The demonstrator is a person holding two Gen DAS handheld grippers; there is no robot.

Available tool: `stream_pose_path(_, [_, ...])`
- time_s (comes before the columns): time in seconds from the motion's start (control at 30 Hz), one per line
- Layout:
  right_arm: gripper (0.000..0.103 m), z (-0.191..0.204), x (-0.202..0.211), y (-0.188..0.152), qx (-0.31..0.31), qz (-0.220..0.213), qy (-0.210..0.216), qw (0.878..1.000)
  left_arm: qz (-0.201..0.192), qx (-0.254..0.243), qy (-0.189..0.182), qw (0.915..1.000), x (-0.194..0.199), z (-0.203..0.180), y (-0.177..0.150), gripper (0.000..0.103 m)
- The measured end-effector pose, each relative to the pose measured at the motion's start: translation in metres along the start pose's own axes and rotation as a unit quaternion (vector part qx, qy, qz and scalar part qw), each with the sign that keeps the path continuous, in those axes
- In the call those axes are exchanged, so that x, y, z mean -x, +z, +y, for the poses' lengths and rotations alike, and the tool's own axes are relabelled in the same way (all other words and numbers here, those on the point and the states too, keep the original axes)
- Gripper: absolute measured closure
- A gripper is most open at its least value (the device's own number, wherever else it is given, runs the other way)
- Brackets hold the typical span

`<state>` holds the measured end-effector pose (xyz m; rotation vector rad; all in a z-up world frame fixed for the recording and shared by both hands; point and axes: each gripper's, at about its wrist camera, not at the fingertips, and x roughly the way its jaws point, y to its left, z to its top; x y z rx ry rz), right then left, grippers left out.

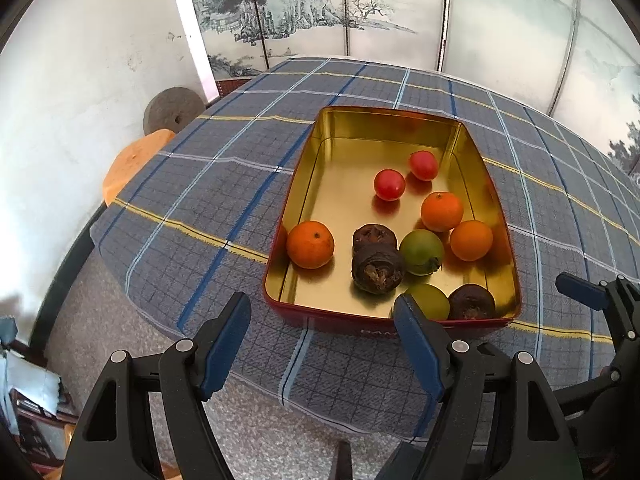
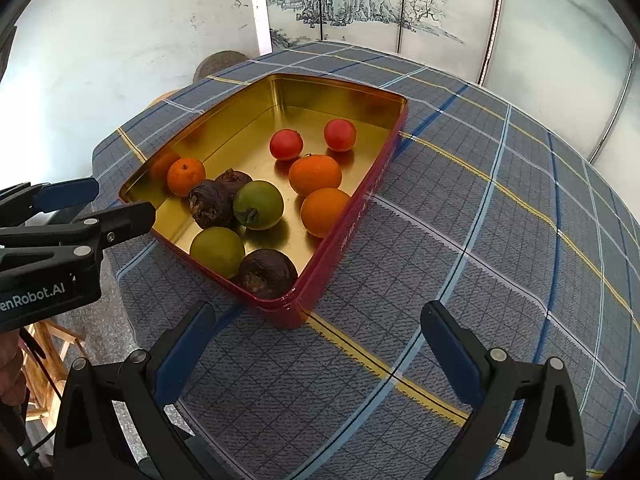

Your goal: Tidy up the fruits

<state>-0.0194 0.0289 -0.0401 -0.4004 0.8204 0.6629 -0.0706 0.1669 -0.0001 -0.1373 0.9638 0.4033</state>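
Tin: red rectangular metal tin (image 1: pixel 304 316), gold inside, holding mixed round fruits (image 1: pixel 442 211).
Position: just beyond both grippers.
Left gripper (image 1: pixel 322 312): jaws apart, empty.
Right gripper (image 2: pixel 318 322): jaws apart, empty.

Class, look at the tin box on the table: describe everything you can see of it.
The tin box is a shallow, lidless rectangle with rounded corners, shiny gold inside, red outside with faint lettering on its side. It sits flat on the checked tablecloth and holds ten fruits. Neither gripper touches it.
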Motion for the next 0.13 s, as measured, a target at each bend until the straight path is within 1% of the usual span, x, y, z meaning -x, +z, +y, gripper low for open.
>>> stream_pose_path(0.13, [0.002, -0.0031, -0.0002, 0.0001, -0.006, -0.001, -0.002, 1.0, -0.003, -0.002, -0.008, 1.0, 0.0023, -0.0008, 0.0017, 0.028])
